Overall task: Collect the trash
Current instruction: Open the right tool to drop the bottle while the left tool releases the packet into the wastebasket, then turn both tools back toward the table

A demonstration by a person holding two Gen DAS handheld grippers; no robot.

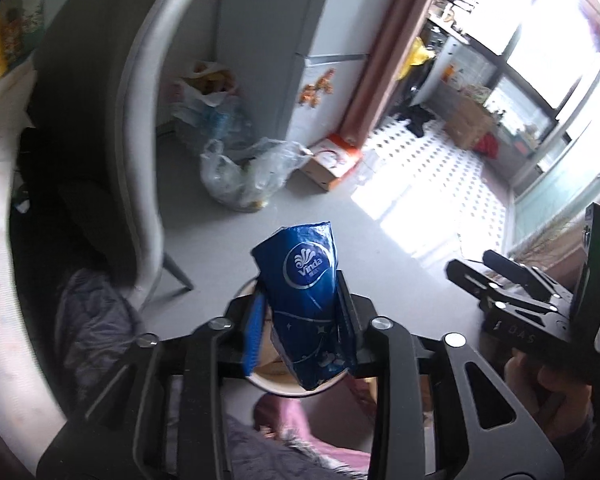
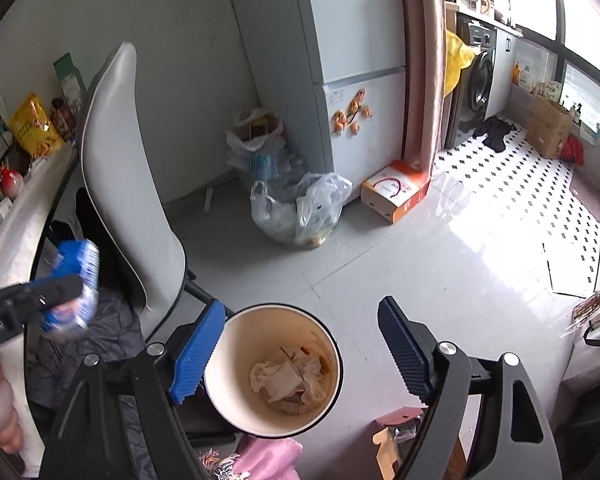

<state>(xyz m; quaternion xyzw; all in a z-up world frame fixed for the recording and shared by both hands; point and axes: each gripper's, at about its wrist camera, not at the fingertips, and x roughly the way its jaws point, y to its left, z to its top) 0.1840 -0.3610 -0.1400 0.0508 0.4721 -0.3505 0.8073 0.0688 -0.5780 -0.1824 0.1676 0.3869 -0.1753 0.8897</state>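
Mid-carry: blue tissue wrapper clamped in left hand-held gripper above the bin, right hand-held gripper spread apart, bin between its fingers; release due next.

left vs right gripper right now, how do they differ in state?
The left gripper is shut on a crumpled blue Vinda tissue wrapper; the right gripper is open and holds nothing. The left one's blue ribbed pads press the wrapper, while the right one's pads stand wide apart, framing the round white trash bin of crumpled paper below. Both are black, hand-held, and sit above that bin.
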